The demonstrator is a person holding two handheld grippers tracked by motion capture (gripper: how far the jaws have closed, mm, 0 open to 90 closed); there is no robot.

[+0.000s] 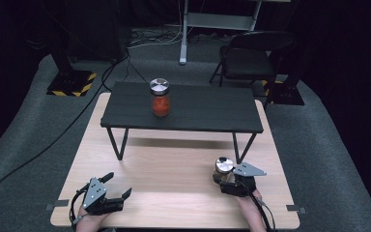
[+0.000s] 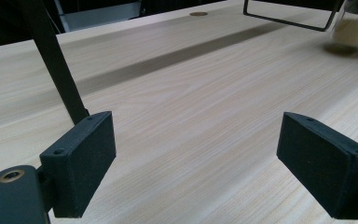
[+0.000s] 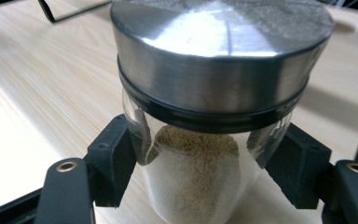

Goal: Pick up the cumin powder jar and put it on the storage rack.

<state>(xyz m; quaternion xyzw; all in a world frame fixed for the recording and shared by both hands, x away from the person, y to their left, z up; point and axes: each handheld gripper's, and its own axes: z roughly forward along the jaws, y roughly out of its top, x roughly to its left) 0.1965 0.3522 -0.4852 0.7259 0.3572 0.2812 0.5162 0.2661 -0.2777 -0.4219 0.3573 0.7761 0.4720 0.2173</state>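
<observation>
A glass jar (image 3: pixel 198 186) of beige powder with a steel lid (image 3: pixel 219 42) sits between the black pads (image 3: pixel 114 158) of my right gripper (image 3: pixel 205 170), which press on its sides just below the lid. In the high view this jar (image 1: pixel 222 168) and the right gripper (image 1: pixel 228 180) are at the front right of the wooden table (image 1: pixel 174 169). A second jar (image 1: pixel 160 99), with red contents and a steel lid, stands upright on the low black shelf (image 1: pixel 198 111). My left gripper (image 1: pixel 119 184) stands open at the front left, its jaws (image 2: pixel 196 158) wide apart over bare wood.
The black shelf rests on thin wire legs (image 1: pixel 118 142) across the back half of the table. One leg (image 2: pixel 56 60) rises close to my left jaw. A folding chair (image 1: pixel 251 58) and cables lie on the floor beyond.
</observation>
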